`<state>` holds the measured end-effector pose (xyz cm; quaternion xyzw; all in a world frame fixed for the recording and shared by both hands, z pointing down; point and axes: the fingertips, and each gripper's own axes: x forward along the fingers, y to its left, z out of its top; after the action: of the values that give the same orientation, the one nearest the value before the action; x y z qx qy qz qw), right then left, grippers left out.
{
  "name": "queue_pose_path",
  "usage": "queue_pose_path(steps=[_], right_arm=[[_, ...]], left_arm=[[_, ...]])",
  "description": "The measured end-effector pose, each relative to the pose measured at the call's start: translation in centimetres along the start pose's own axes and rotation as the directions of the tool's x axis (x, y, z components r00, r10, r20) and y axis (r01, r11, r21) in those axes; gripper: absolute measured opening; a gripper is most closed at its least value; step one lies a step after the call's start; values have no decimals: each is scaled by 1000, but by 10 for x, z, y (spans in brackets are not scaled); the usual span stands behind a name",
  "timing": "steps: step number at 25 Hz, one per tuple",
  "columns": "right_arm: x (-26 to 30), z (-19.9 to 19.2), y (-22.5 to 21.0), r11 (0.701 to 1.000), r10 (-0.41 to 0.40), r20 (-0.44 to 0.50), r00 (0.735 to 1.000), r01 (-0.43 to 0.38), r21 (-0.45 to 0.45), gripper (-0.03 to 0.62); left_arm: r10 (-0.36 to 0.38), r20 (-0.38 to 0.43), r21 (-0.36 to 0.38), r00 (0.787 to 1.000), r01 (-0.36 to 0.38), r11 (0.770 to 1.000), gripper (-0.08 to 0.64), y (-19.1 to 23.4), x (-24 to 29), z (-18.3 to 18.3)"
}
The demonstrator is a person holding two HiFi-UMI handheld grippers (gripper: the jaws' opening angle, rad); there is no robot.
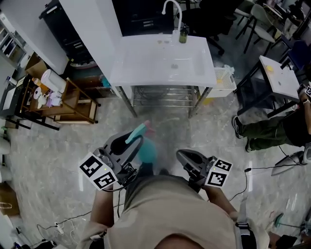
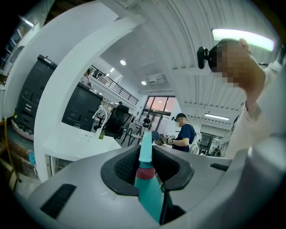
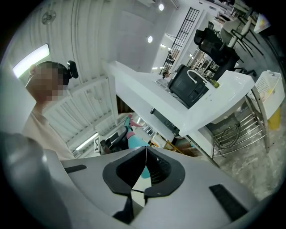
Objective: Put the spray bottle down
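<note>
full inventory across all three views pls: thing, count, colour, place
spray bottle: 1, teal with pink collar, in the left claw
sink table: 1, white, straight ahead
faucet: 1, white, at the sink table's back edge
small bottle: 1, dark green, beside the faucet
wire rack: 1, metal, under the sink table
basket: 1, white, right of the sink table
wooden cart: 1, brown, left of the sink table
left claw: 1, grey, shut on the spray bottle's neck
right claw: 1, grey, shut, empty
</note>
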<state>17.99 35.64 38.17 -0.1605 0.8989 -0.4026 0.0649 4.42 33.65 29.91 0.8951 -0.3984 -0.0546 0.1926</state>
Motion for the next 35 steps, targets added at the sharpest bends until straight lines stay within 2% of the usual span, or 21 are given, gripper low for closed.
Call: queue_pose_path(steps=[7,25,30,35], right_arm=[[16,15,-12,999,-42,22,999,42,0,21],[69,42,-37,990,-137,29,990,136,18,21],[89,48,-39,987,-159,5,987,159,-2,21],[113,56,-42,983,-181,-23,983,181,-11,21]], left_arm=[[-48,0,-7,999,48,999,89,24,18,12],[-105,-6,-31,994,105,994,89,108,41,45],[-119,14,-32,993,120,992,89,129,41,57],[-103,45,-31,994,104,994,89,159,35,76]])
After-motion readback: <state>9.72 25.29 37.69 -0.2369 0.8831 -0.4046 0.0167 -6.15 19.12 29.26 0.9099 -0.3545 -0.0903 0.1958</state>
